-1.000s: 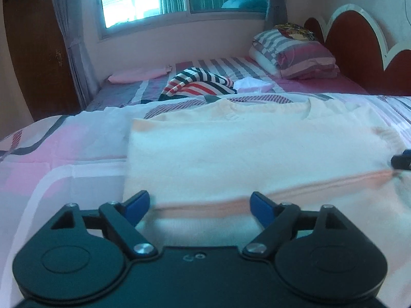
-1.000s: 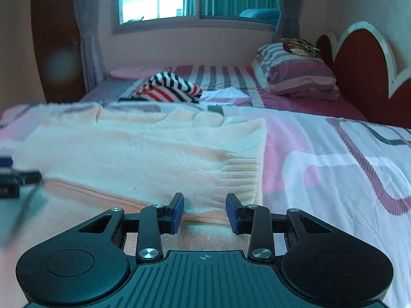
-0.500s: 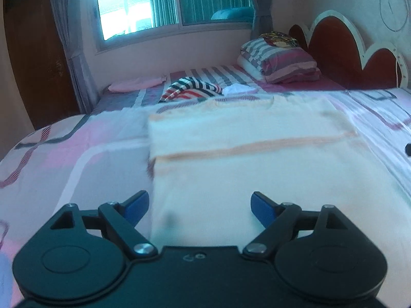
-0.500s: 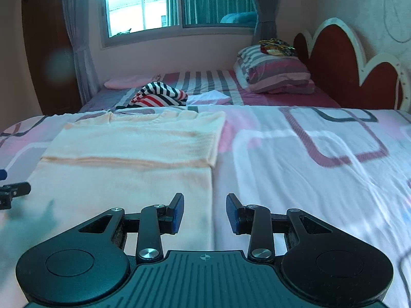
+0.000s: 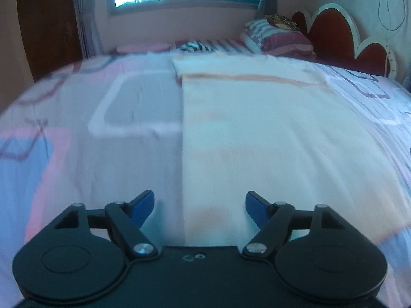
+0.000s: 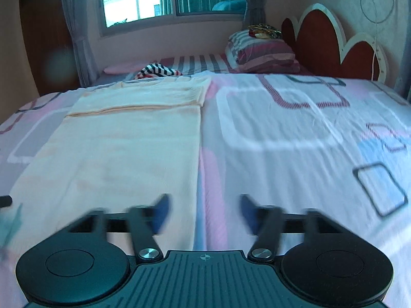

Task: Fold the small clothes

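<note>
On patterned pink bedsheet (image 6: 295, 133), cream knit garment (image 6: 133, 138) lying flat. Left gripper (image 5: 199, 206) narrowing, right gripper (image 6: 204, 211) widening, both gaping, empty. Risk: catching sheet beneath hem, dragging fold crooked.

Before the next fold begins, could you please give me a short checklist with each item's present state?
1. Left claw open and empty: ok; it has just been closing a little.
2. Right claw open and empty: ok; it has just been opening.
3. Cream sweater lies flat on the bedspread: ok.
4. Sweater's top already folded over: ok.
5. Near hem within reach: cannot tell, hidden below the claws.
6. Striped garment apart from the sweater: ok.
</note>
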Motion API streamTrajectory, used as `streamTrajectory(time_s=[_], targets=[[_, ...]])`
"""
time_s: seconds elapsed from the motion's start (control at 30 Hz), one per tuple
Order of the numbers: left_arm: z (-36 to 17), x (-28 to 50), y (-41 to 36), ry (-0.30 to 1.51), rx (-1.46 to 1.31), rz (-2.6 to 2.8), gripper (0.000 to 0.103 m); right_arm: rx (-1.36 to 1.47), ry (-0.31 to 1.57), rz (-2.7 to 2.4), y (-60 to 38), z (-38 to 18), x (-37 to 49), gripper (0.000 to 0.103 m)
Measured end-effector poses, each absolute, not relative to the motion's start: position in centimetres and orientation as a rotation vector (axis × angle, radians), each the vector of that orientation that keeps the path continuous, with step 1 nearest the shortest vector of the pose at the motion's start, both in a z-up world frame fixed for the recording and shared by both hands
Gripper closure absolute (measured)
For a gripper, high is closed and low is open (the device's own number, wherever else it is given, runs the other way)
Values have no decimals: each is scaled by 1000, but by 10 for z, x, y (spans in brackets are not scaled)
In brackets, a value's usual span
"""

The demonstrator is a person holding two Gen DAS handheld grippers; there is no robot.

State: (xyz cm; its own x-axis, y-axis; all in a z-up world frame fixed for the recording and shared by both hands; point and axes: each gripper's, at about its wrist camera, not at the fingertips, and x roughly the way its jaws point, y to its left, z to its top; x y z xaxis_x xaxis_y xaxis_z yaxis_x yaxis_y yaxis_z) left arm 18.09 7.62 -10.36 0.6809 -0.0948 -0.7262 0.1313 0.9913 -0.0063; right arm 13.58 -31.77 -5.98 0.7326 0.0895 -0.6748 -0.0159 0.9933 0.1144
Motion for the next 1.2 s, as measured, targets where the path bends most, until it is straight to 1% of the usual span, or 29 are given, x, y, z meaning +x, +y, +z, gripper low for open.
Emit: streamTrajectory(time_s=[0.03,0.13,0.23,0.27,0.3,0.37,0.6,0.67,0.73,0.93,0.97,1.0,1.03,1.07,1.1,1.13,1.17,1.2], targets=[[-105,176,79,827,30,-135,37,113,757,67,-317,-63,127,37],[-110,163,90,863,-39,-150,43,172,794,79,-322,-76,110,37],[-117,153,96,892,-86,-181,43,322,833,81,-341,-88,104,38],[-119,151,98,894,-100,-198,43,360,842,85,-345,-92,103,45],[-120,151,99,893,-107,-209,42,390,850,97,-348,-94,103,55],[-122,153,101,891,-129,-217,41,425,869,127,-351,-97,105,65],[-129,177,109,885,-292,-262,41,585,883,182,-357,-110,121,65],[-132,179,110,882,-342,-292,41,705,886,226,-363,-118,125,65],[-135,178,114,885,-400,-344,43,758,880,231,-368,-122,126,65],[-143,169,117,878,-444,-389,50,732,891,312,-368,-120,110,65],[-144,170,117,878,-453,-386,51,738,891,318,-368,-120,109,67],[-146,173,118,880,-462,-384,54,744,893,323,-367,-122,111,77],[-147,176,119,882,-467,-380,58,748,898,328,-367,-123,112,84],[-146,179,117,885,-464,-373,60,751,908,340,-366,-124,115,95],[-146,181,116,888,-455,-366,64,740,917,349,-363,-124,116,97],[-144,182,115,892,-439,-353,83,717,915,350,-360,-122,116,97],[-141,181,113,889,-405,-331,100,686,902,345,-358,-117,115,97],[-137,179,113,872,-378,-315,100,681,883,339,-358,-113,113,98]])
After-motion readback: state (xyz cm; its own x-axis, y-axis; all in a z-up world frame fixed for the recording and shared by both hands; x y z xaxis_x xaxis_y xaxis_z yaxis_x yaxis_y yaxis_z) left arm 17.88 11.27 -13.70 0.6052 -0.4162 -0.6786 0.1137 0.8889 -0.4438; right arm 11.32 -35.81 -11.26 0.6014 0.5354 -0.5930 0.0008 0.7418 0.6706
